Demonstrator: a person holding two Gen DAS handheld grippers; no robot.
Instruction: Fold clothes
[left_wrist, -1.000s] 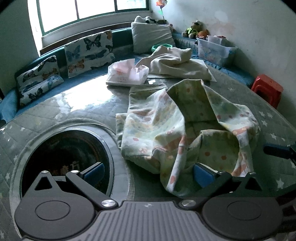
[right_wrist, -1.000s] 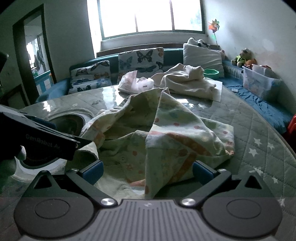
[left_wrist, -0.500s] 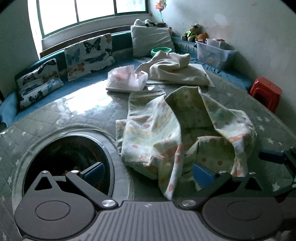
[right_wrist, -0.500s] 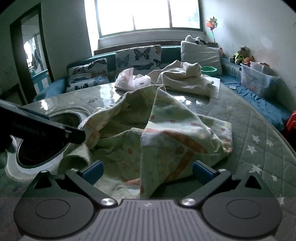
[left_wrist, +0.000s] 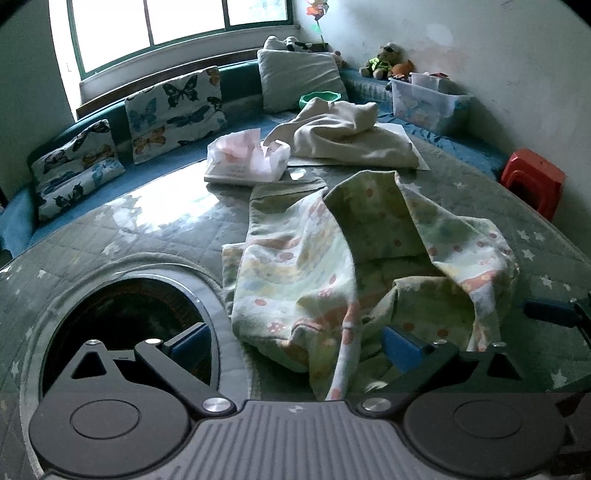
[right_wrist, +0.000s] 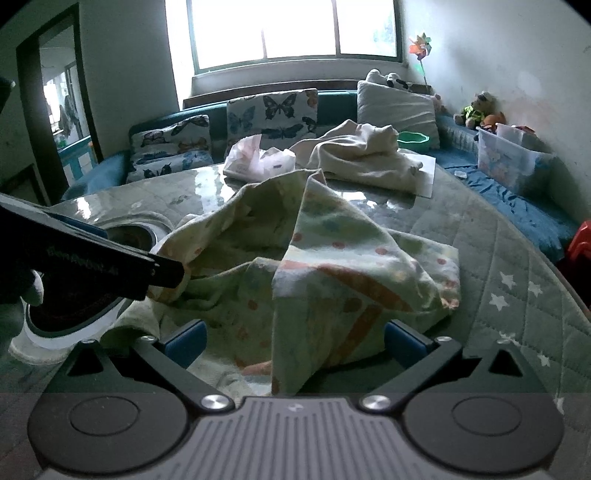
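Note:
A crumpled pale green garment with orange and pink spots lies bunched on the round quilted table; it also shows in the right wrist view. My left gripper is open, its jaws wide apart, with the garment's near edge hanging between them. My right gripper is open too, with a fold of the garment between its blue pads. In the right wrist view the left gripper's arm reaches in from the left and touches the cloth.
A round dark opening sits in the table at the left. A cream cloth and a white bag lie at the far side. Butterfly cushions, a clear bin and a red stool surround the table.
Both grippers have moved closer to the garment and a little lower. The cloth's near folds now hang deeper between the jaws. Both stay open.

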